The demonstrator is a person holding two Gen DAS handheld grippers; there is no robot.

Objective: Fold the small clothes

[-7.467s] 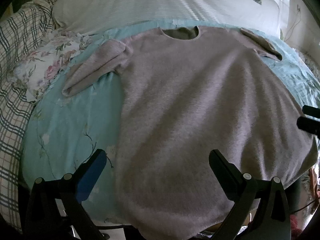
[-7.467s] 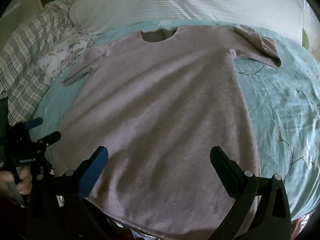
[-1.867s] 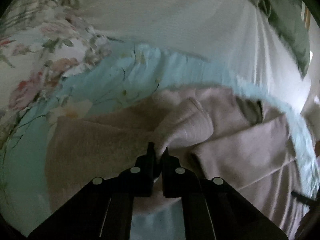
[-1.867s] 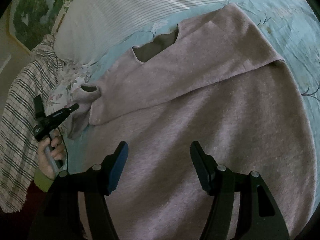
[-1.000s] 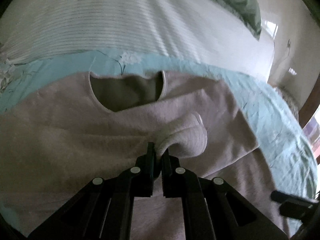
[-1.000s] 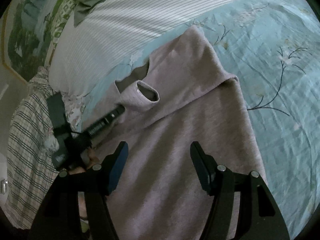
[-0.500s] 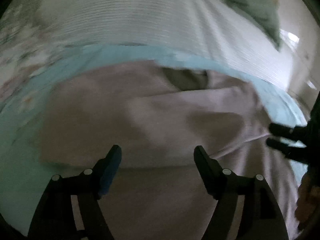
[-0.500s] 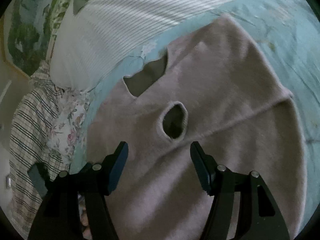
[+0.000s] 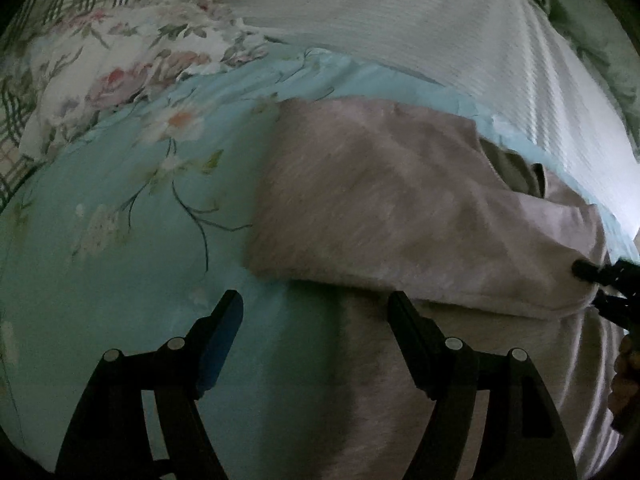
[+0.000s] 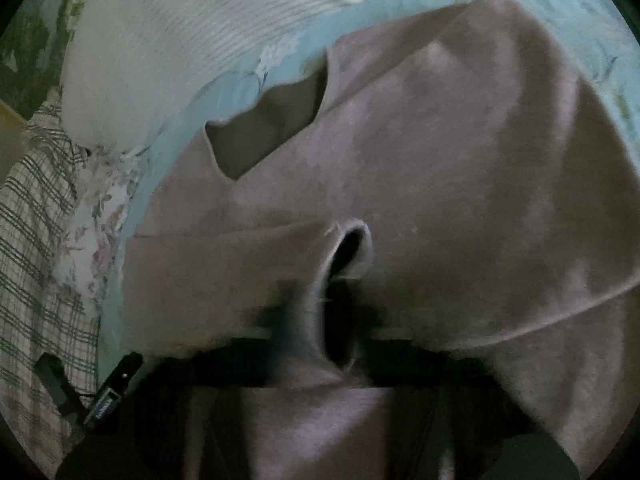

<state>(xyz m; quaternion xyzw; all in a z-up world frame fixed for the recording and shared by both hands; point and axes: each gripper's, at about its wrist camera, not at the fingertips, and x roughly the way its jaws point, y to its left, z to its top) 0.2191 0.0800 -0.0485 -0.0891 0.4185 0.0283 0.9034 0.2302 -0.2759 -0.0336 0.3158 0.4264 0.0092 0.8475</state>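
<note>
My left gripper [image 9: 316, 320] hangs with its jaws spread wide and nothing between them, over the edge of the pink sweater [image 9: 400, 200] on the teal floral sheet [image 9: 120, 220]. Both sleeves lie folded across the sweater's chest. My right gripper [image 10: 328, 320] sits at the cuff opening [image 10: 348, 252]; blur hides its fingers, so I cannot tell whether it pinches the cloth.
</note>
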